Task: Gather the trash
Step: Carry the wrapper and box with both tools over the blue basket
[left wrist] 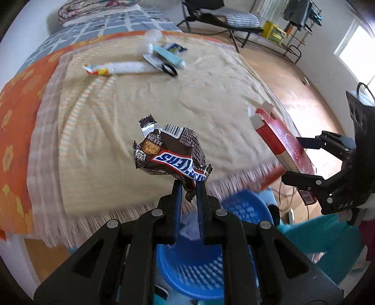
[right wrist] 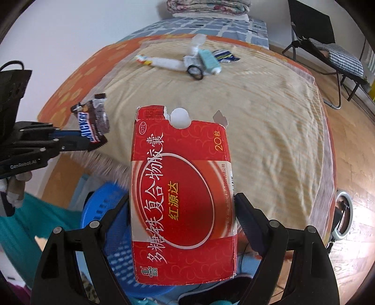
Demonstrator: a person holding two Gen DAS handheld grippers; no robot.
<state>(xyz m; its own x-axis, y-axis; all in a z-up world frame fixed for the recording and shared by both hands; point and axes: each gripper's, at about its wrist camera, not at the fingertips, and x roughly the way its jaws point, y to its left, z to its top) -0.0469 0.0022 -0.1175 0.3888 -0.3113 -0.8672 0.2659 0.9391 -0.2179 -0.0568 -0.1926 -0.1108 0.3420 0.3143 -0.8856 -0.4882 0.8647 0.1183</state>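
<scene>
My left gripper (left wrist: pixel 189 187) is shut on a crumpled brown Snickers wrapper (left wrist: pixel 170 154) and holds it above the bed's near edge, over the blue plastic basket (left wrist: pixel 194 265). My right gripper (right wrist: pixel 181 199) is shut on a flattened red medicine box (right wrist: pixel 182 194), held over the same basket (right wrist: pixel 114 234). The red box (left wrist: pixel 283 145) and right gripper (left wrist: pixel 302 162) show at the right of the left wrist view. The wrapper (right wrist: pixel 93 119) and left gripper (right wrist: pixel 93 143) show at the left of the right wrist view.
More litter lies at the far side of the bed: a white wrapper (left wrist: pixel 117 68), a light blue tube (left wrist: pixel 168 55), a black ring (left wrist: pixel 170 69) and a small packet (left wrist: pixel 175 47). A folding chair (left wrist: pixel 225 18) stands on the wooden floor beyond.
</scene>
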